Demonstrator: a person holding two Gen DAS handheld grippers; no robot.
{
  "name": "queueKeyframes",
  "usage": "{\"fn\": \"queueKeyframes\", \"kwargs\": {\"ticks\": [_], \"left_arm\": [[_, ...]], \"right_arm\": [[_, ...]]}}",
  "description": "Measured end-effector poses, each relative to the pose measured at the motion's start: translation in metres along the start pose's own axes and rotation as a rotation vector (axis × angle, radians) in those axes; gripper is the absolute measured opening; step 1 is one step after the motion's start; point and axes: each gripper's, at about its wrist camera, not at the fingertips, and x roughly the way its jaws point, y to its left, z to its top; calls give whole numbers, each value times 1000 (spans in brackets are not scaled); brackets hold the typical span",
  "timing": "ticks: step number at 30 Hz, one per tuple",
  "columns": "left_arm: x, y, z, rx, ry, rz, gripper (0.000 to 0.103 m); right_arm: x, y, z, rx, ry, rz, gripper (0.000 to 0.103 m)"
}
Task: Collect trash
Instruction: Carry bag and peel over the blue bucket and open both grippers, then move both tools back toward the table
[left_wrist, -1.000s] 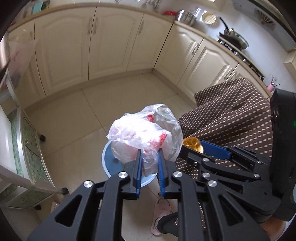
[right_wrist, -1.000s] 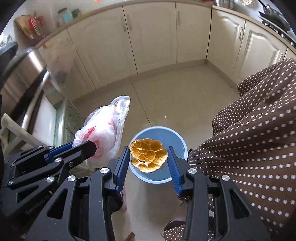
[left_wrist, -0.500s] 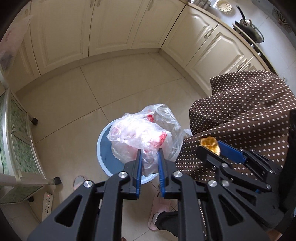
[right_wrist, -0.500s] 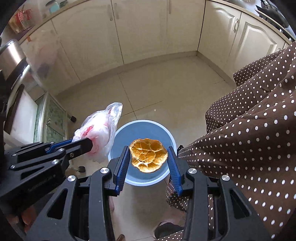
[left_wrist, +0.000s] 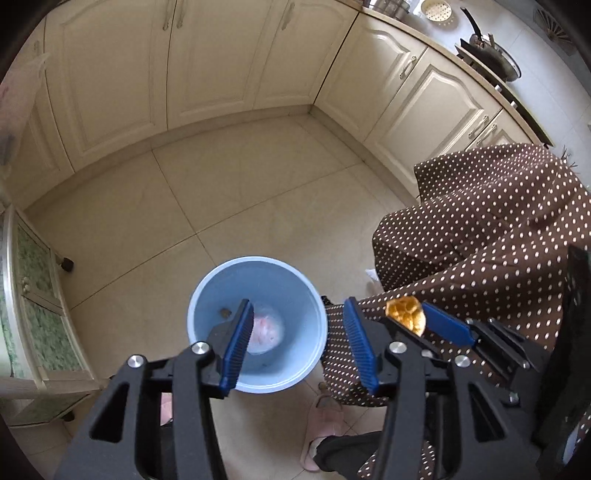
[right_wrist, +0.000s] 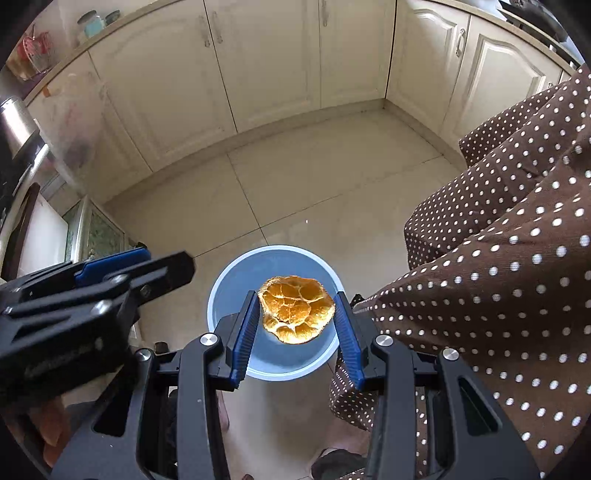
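Left gripper (left_wrist: 299, 343) opening, nothing between jaws; plastic bag (left_wrist: 264, 330) inside blue bin (left_wrist: 207, 295). Right gripper (right_wrist: 295, 326) clamping orange peel (right_wrist: 295, 308) above bin; off-centre release risks floor landing.

Bag (left_wrist: 264, 330) inside bin (left_wrist: 207, 291); peel (right_wrist: 295, 309) above bin; tablecloth (left_wrist: 480, 251) right of bin.

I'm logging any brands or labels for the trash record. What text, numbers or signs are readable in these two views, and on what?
No text can be read in either view.
Left gripper: faint embossed lettering on its black body in the right wrist view, too blurred to read.
Blue bin, crumpled plastic bag inside it, orange peel in the right gripper: no lettering visible.
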Motion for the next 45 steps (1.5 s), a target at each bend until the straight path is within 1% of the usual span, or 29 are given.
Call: {"fn": "queueKeyframes", "kwargs": {"ticks": [2, 7, 13, 18, 23, 24, 26, 27, 28, 33, 37, 41, 45], "left_arm": [[-4, 4, -5, -1, -3, 17, 50], [-16, 19, -13, -37, -16, 22, 50], [-31, 33, -11, -78, -53, 35, 50], [-44, 40, -7, -99, -94, 52, 50], [-51, 40, -5, -104, -108, 55, 50], [-52, 40, -5, -105, -111, 56, 50], [-55, 39, -4, -105, -116, 54, 50], [-57, 39, -3, -105, -118, 54, 50], [-58, 38, -3, -105, -119, 53, 50], [-70, 34, -2, -97, -136, 41, 50], [-81, 26, -2, -82, -151, 27, 50], [-101, 12, -3, -49, -180, 19, 52], [-125, -6, -4, -18, -216, 3, 52]], "right_arm": [[2, 4, 1, -7, 4, 4, 39], [9, 13, 4, -14, 11, 13, 39], [17, 20, 9, -24, 16, 13, 39], [16, 22, 19, -21, -7, 12, 39], [13, 25, 30, -16, -45, 18, 40], [11, 25, 32, -17, -56, 22, 41], [7, 27, 36, -21, -72, 16, 49], [4, 27, 38, -21, -85, 11, 55], [0, 26, 38, -23, -97, 7, 57], [-17, 22, 39, -25, -133, -9, 57], [-40, 18, 38, -24, -168, -28, 59], [-72, 17, 36, -24, -220, -56, 60], [-116, 10, 29, -16, -285, -90, 60]]}}
